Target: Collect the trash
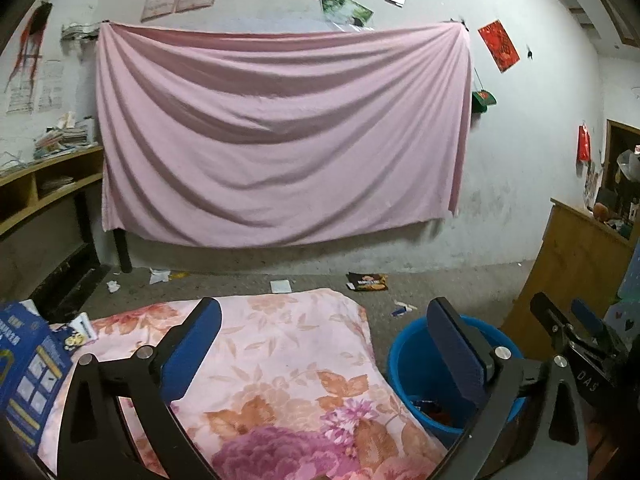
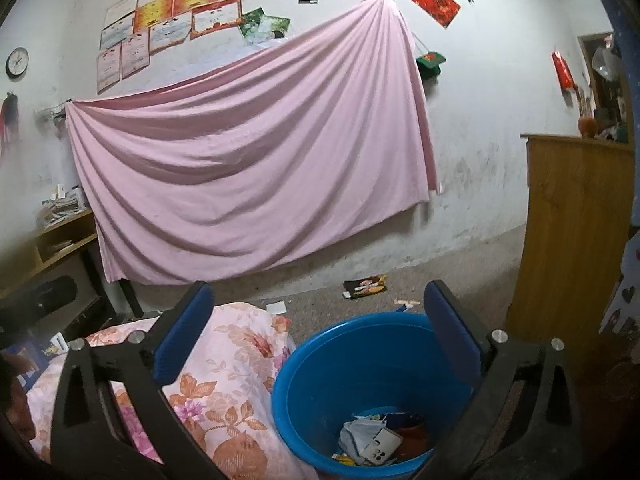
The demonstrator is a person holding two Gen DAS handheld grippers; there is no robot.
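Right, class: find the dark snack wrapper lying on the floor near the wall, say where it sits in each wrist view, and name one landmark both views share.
Left wrist view: the snack wrapper lies on the floor right of centre, beyond the floral quilt.
Right wrist view: the wrapper lies just right of centre, beyond the blue bucket.
Shared landmark: the pink sheet hung on the wall above it.

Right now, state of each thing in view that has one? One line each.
left gripper: open, nothing between the pads
right gripper: open, nothing held
blue bucket: upright, trash in the bottom, far from full
dark snack wrapper: loose on the floor, not collected
white paper scraps: on the floor by the wall
pink sheet: hung on the wall, sagging in folds
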